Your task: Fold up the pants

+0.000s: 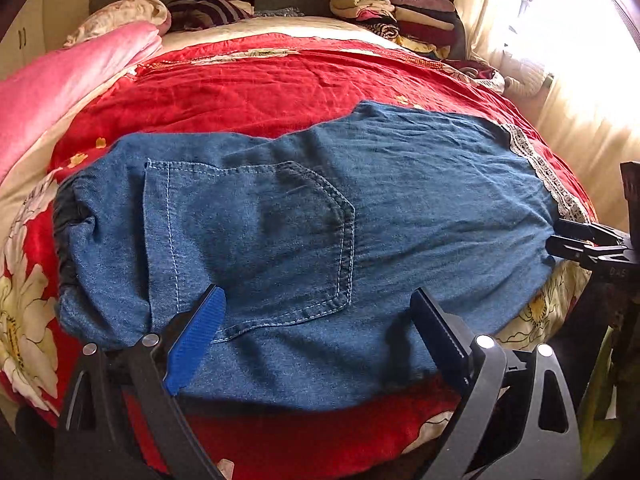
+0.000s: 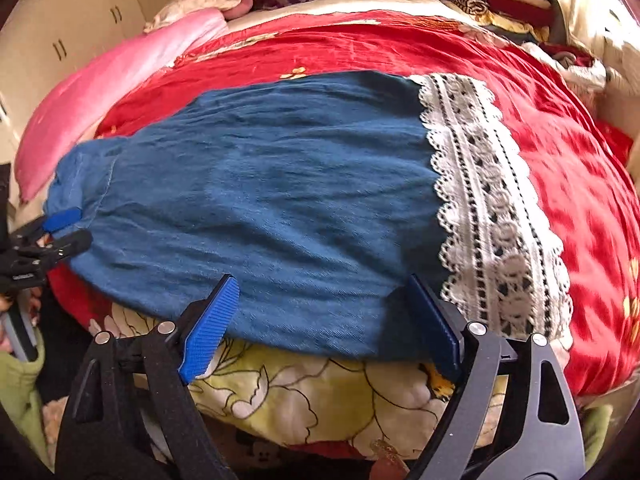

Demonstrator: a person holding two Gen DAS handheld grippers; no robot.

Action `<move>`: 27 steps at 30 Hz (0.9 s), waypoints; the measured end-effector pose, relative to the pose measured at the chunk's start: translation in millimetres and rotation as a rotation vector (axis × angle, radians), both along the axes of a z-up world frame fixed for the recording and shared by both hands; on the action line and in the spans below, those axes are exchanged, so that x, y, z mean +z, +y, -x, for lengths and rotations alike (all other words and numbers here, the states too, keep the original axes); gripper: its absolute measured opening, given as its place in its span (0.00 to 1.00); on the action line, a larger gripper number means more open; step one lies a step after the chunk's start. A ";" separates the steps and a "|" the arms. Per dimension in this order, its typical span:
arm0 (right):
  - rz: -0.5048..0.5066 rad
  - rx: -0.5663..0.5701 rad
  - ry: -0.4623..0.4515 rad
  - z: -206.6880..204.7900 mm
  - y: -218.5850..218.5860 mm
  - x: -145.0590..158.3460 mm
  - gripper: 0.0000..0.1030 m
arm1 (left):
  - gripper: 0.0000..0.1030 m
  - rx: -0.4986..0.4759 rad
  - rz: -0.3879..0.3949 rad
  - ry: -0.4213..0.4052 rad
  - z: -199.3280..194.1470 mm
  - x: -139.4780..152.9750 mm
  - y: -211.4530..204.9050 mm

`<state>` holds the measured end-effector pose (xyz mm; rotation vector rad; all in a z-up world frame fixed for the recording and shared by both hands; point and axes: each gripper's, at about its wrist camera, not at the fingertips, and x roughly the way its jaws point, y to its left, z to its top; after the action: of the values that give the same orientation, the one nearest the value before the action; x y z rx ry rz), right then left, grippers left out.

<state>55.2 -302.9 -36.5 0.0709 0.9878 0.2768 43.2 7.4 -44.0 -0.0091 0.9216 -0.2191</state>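
Note:
Blue denim pants lie flat across a red flowered bed cover, waistband at the left, back pocket up, white lace cuff at the right. My left gripper is open over the pants' near edge by the pocket, fingers apart, nothing between them. My right gripper is open over the near edge of the leg end, beside the lace. Each gripper shows at the edge of the other's view, the right gripper and the left gripper.
A pink quilt lies along the left of the bed. A pile of folded clothes sits at the far right corner by a bright curtained window. Pillows lie at the headboard. The bed's near edge drops off just below the pants.

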 end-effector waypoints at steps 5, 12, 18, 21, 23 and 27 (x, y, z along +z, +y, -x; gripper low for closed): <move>-0.038 -0.010 -0.043 7.3 -5.5 14.8 0.77 | 0.91 0.005 0.018 -0.018 1.1 11.1 -2.9; -0.074 -0.071 -0.116 23.5 -31.0 42.7 0.83 | 0.95 -0.002 0.048 -0.066 8.5 42.6 -4.2; -0.075 -0.121 -0.178 35.9 -47.2 61.0 0.87 | 0.96 -0.046 0.052 -0.105 8.6 65.9 -20.7; -0.066 -0.145 -0.210 38.0 -55.5 68.5 0.88 | 0.96 -0.078 0.059 -0.121 3.0 77.2 -34.0; -0.073 -0.162 -0.225 39.7 -60.4 71.7 0.89 | 0.96 -0.100 0.048 -0.134 -1.9 83.8 -44.7; -0.084 -0.188 -0.246 43.7 -70.6 75.2 0.90 | 0.96 -0.133 0.053 -0.143 -12.8 92.0 -60.7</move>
<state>11.5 -373.5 38.7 0.2012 0.7193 0.1498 56.1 -53.3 48.0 0.0189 0.7747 -0.3628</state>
